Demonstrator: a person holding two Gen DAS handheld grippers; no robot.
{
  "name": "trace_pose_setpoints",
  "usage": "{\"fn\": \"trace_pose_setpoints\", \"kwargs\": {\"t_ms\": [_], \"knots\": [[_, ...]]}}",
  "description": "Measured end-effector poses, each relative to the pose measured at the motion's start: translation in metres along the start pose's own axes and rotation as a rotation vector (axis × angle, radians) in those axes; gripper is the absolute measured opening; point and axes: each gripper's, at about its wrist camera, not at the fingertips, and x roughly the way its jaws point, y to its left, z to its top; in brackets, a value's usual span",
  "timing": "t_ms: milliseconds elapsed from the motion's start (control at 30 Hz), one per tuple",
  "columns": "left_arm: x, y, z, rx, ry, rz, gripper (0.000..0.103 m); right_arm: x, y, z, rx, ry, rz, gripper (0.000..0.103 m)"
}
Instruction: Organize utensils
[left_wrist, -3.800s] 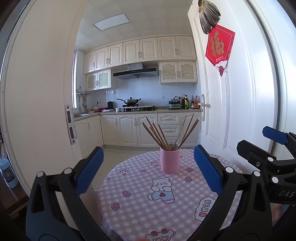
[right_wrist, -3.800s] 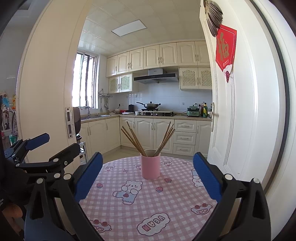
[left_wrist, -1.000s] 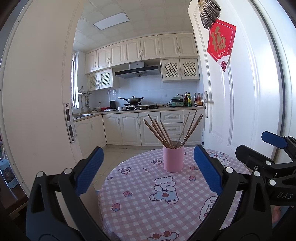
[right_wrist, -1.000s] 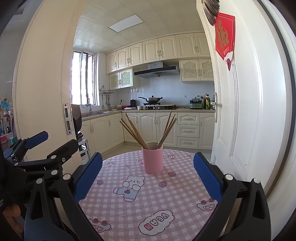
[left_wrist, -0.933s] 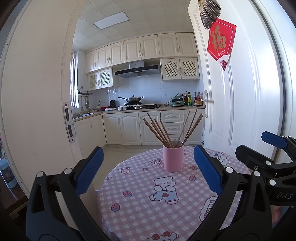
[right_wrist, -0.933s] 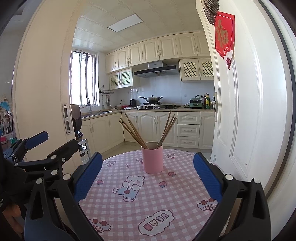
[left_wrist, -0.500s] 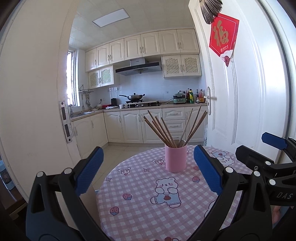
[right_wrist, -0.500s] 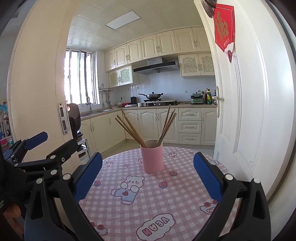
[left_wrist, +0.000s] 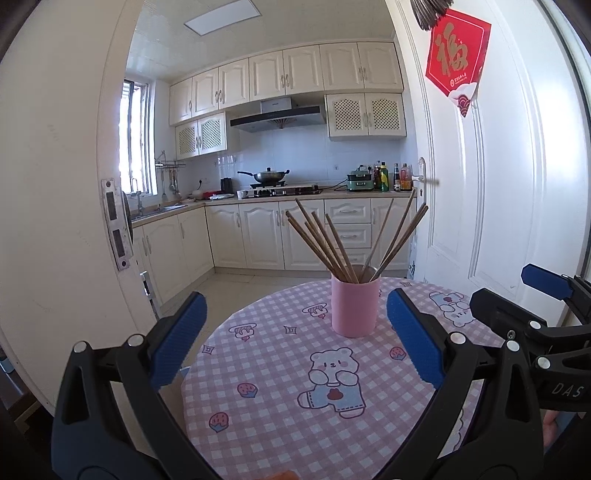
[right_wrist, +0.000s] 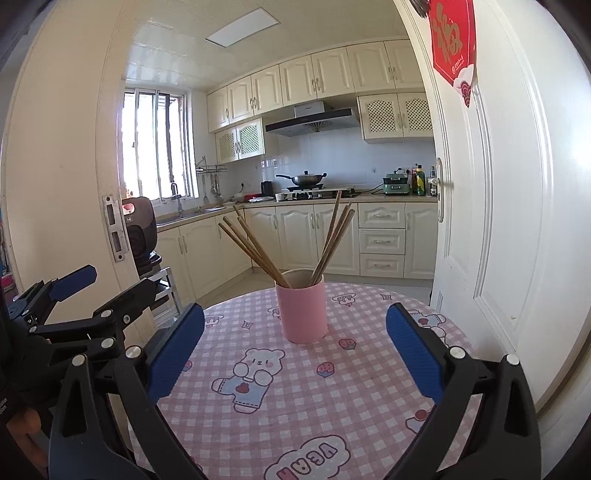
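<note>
My left claw (left_wrist: 295, 336) is released, holding nothing, its base cut off by the frame edge. Pink cup (left_wrist: 355, 305) stands upright mid-surface (left_wrist: 266, 398) on the checked cloth, well apart from both claws; brown chopsticks (left_wrist: 334, 242) fan out of it, lower ends hidden inside. My right claw (right_wrist: 295, 338) is released too. White door (right_wrist: 491, 206) is beside the surface on the right.

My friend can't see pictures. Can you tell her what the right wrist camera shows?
A pink cup full of wooden chopsticks stands on a round table with a pink checked bear tablecloth. The open right tool frames it, holding nothing; the left tool sits at the left edge. Behind is a cream kitchen.
</note>
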Motion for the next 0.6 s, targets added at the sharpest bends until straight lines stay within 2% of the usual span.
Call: {"fn": "trace_pose_setpoints", "kwargs": {"t_ms": [100, 267, 533, 600], "knots": [[0.018, 0.002, -0.006, -0.015, 0.056, -0.006, 0.096, 0.015, -0.005, -0.004, 0.003, 0.036, -0.001, 0.095], [0.061, 0.006, -0.022, -0.017, 0.205, 0.017, 0.096, 0.047, -0.023, -0.015, -0.013, 0.136, -0.044, 0.095], [0.150, 0.034, -0.064, -0.151, 0.553, 0.014, 0.096, 0.120, -0.064, -0.040, -0.075, 0.408, -0.180, 0.095], [0.169, 0.042, -0.077, -0.167, 0.611, 0.017, 0.096, 0.135, -0.074, -0.047, -0.083, 0.463, -0.197, 0.095]]}}
